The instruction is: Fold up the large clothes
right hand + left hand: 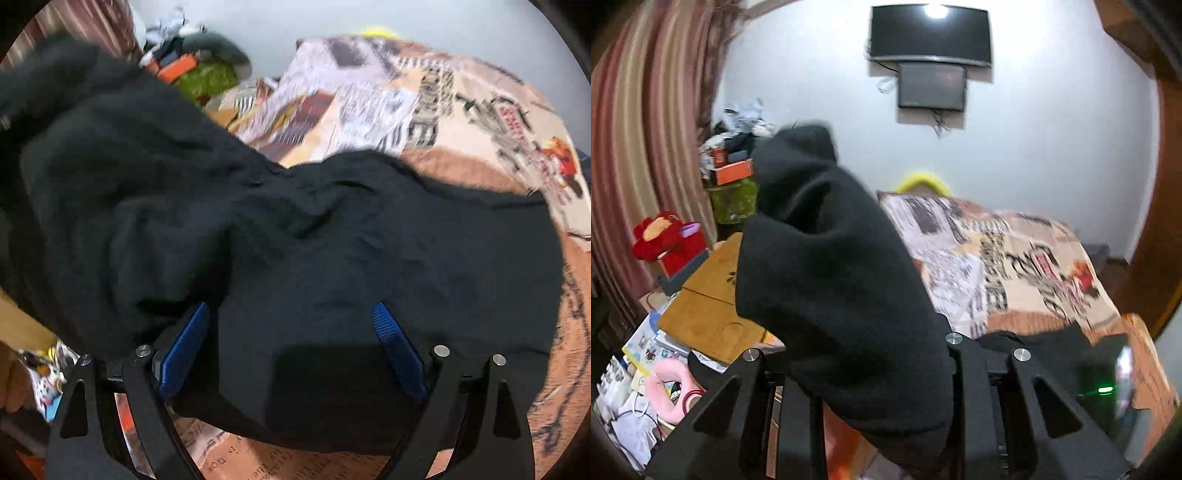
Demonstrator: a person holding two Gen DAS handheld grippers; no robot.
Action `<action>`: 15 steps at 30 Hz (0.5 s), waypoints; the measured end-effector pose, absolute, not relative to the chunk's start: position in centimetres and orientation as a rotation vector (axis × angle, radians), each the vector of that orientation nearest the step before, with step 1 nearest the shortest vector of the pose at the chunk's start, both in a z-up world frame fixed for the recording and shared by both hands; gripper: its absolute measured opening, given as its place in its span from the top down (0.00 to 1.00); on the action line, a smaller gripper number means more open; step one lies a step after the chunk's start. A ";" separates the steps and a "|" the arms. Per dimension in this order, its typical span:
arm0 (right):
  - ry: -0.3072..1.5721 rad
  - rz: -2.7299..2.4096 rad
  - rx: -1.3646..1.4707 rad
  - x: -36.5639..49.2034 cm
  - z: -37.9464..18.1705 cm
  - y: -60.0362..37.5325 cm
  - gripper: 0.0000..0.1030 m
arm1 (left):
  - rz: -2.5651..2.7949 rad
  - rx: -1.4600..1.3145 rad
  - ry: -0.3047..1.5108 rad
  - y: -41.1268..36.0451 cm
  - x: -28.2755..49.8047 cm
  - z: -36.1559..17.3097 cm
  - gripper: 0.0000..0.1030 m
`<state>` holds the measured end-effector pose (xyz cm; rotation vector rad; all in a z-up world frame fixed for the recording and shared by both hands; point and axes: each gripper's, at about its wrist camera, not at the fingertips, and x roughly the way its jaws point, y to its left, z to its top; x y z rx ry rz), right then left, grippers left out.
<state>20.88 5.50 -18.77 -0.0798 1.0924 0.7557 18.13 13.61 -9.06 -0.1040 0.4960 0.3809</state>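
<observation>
Printed bedspread [1015, 258], white wall [1052, 129], TV [931, 33]

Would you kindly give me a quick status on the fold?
Left gripper shut on black garment, lifted. Right gripper open above the garment on the bed. Nothing in the way.

the garment [332, 240] lies spread on the bed [565, 332], its near edge between the parted jaws of the right gripper [291, 354]. its left part rises off the bed, bunched in the jaws of the left gripper [871, 369]. beyond it a printed blanket [997, 258] covers the far part of the bed. left of the bed stands a cluttered surface [713, 288] with a plush toy [665, 236] on it. two screens [931, 33] hang on the wall behind the bed, one above the other.
</observation>
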 end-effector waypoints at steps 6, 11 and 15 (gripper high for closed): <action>1.128 0.803 -0.121 21.1 -18.4 3.9 0.15 | 0.289 -0.067 0.524 10.4 18.9 -9.8 0.75; 1.074 0.706 0.035 20.9 -16.2 -3.4 0.15 | 0.199 0.023 0.540 6.1 19.5 -9.9 0.75; 1.024 0.542 0.036 21.3 -15.1 -10.3 0.15 | 0.115 0.101 0.582 1.6 21.0 -11.5 0.75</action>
